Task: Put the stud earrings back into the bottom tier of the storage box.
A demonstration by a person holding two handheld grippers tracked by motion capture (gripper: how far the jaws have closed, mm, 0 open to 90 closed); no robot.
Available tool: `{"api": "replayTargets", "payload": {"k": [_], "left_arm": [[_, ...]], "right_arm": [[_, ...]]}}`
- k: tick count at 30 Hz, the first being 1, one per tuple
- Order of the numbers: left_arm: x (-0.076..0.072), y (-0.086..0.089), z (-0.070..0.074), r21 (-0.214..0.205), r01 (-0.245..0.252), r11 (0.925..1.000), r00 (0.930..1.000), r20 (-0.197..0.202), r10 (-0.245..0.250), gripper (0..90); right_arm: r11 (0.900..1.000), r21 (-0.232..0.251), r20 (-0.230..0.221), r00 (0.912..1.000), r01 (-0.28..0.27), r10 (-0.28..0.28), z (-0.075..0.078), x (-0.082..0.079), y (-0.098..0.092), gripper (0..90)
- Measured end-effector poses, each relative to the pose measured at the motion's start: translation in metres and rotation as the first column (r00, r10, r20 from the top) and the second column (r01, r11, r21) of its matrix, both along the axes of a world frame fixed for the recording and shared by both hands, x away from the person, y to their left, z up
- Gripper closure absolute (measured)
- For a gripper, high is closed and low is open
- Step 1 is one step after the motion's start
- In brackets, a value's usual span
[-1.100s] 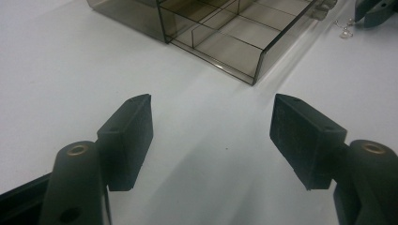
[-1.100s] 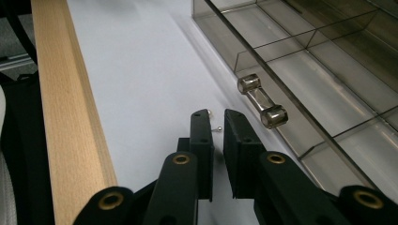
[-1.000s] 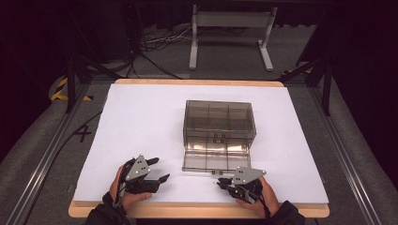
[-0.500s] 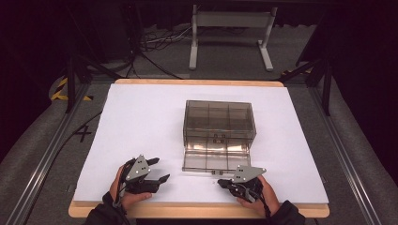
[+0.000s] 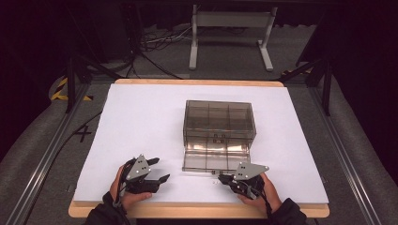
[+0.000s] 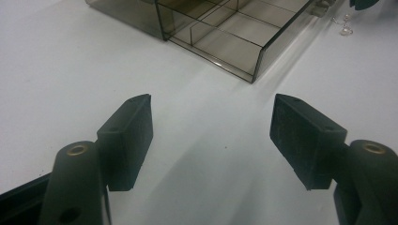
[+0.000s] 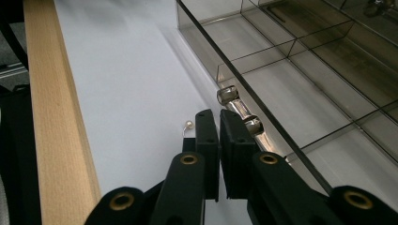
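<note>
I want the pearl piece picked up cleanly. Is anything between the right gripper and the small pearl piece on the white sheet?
Nothing visible. The pearl piece lies on bare sheet just beside the tips of the shut right gripper; the drawer's metal handle is on the jaws' other side.

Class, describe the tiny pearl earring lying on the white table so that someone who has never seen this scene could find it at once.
Start at the smoky transparent plastic organiser box in the middle of the white table, with its divided drawer pulled out towards the person. Just off the drawer's front edge, by the right gripper, lies the tiny pearl earring. Its round, pale bead on a thin wire sets it apart from the shiny metal drawer handle beside it.
</note>
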State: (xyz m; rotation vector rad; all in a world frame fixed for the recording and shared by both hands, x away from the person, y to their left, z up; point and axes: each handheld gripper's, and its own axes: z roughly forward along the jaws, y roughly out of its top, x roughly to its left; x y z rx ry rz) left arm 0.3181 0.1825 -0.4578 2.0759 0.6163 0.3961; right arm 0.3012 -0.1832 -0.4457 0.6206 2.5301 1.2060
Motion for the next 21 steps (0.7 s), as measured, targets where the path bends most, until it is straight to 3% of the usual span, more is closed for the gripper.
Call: {"api": "replayTargets", "payload": {"k": [8, 21], "left_arm": [[-0.0005, -0.0001, 0.0000, 0.000, 0.004, 1.0000, 1.0000, 0.001, -0.004, 31.1], [-0.0004, 0.0000, 0.0000, 0.000, 0.004, 1.0000, 1.0000, 0.001, -0.004, 31.6]], "right_arm": [[0.9994, -0.035, -0.021, 0.9998, -0.006, 0.005, -0.0071, 0.0043, 0.0045, 82.6], [0.9994, -0.032, -0.040, 0.9991, -0.012, 0.010, -0.0052, 0.0041, 0.0031, 86.7]]}}
